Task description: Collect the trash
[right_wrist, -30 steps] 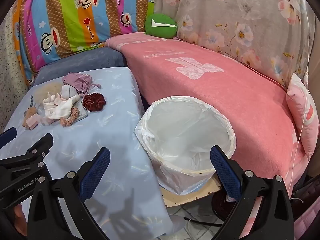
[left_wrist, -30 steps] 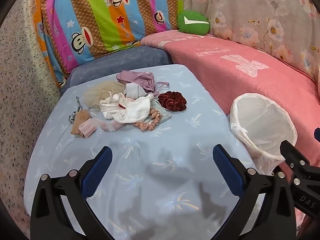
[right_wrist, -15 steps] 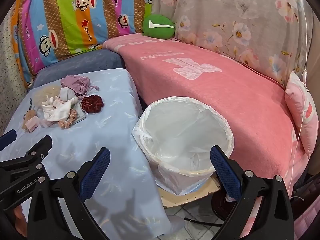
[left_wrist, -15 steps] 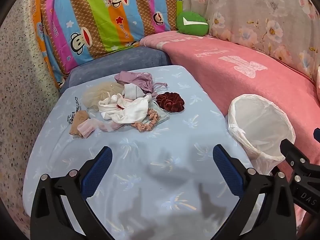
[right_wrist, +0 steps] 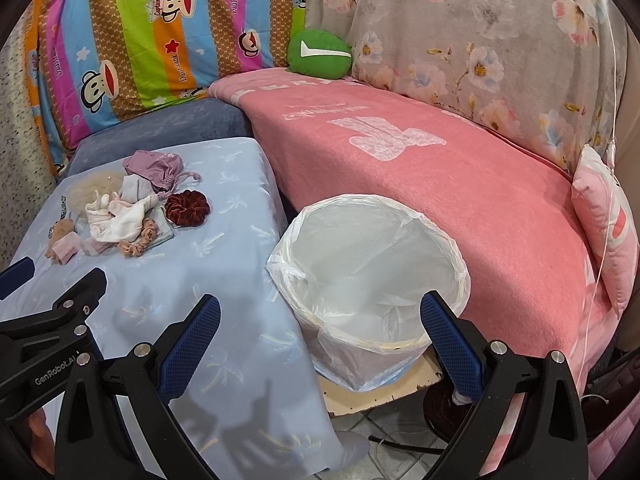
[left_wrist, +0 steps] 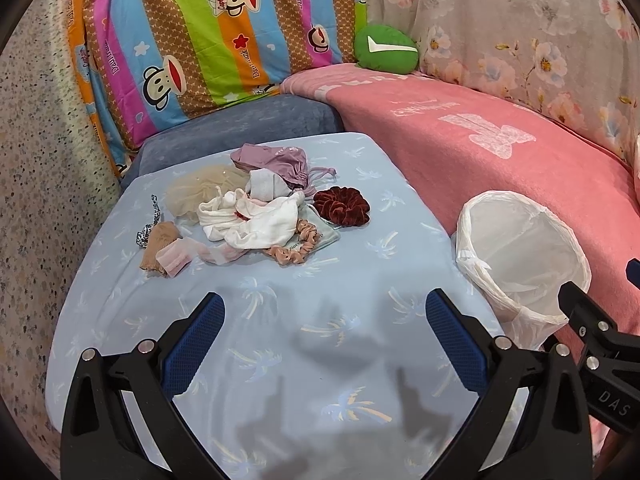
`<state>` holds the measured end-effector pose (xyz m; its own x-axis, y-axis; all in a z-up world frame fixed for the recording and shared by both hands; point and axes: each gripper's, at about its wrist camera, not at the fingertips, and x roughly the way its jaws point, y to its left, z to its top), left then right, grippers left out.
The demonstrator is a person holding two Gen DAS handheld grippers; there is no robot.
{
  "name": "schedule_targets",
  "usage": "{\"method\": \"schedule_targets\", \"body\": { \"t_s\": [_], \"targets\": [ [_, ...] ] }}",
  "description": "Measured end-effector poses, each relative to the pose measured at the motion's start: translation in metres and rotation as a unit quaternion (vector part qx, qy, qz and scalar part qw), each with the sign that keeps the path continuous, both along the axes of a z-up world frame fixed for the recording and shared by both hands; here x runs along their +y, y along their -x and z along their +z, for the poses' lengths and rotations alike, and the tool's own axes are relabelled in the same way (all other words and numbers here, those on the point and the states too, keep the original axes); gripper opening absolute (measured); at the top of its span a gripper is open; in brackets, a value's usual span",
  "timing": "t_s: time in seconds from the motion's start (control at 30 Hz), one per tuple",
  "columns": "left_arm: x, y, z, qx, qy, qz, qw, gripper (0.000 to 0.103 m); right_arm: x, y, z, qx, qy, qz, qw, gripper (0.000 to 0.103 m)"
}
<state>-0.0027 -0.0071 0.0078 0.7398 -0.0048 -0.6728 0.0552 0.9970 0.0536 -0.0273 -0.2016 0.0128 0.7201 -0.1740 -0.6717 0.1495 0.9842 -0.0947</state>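
Note:
A pile of small cloth items lies on the light blue table (left_wrist: pixel 320 320): white cloth (left_wrist: pixel 256 224), a dark red scrunchie (left_wrist: pixel 341 205), a pink scrunchie (left_wrist: pixel 296 246), a purple pouch (left_wrist: pixel 276 160), beige netting (left_wrist: pixel 200 192) and a tan piece (left_wrist: pixel 158 246). The pile also shows in the right wrist view (right_wrist: pixel 120 208). A bin lined with a white bag (right_wrist: pixel 368 276) stands right of the table. My left gripper (left_wrist: pixel 324 344) is open and empty over the table's near part. My right gripper (right_wrist: pixel 320 340) is open and empty just before the bin.
A pink-covered sofa (right_wrist: pixel 420 168) runs behind and right of the bin. A striped cartoon cushion (left_wrist: pixel 208 40), a green cushion (left_wrist: pixel 386 48) and a floral cover (right_wrist: pixel 480 40) stand at the back. Tiled floor and a cable (right_wrist: pixel 400 440) lie below the bin.
Both grippers have drawn back and up slightly; the pile and bin sit a little farther off in both views. Nothing was picked up.

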Motion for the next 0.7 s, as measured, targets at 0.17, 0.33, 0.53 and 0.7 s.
{"method": "schedule_targets", "body": {
  "t_s": [0.17,0.33,0.53,0.7],
  "targets": [
    [0.0001,0.0004,-0.0006,0.000,0.001,-0.001,1.0000,0.096,0.0005,0.0001,-0.0012,0.000,0.000,0.001,1.000,0.097],
    [0.0005,0.0003,-0.0008,0.000,0.000,0.001,1.0000,0.096,0.0006,0.0002,-0.0014,0.000,0.000,0.001,1.000,0.097],
    [0.0015,0.0002,-0.0022,0.001,0.002,0.004,1.0000,0.096,0.0018,0.0003,-0.0016,0.001,-0.001,0.003,1.000,0.097],
    [0.0022,0.0005,-0.0021,-0.001,0.000,0.004,1.0000,0.096,0.0022,0.0003,-0.0021,0.001,-0.001,0.004,1.000,0.097]
  ]
}}
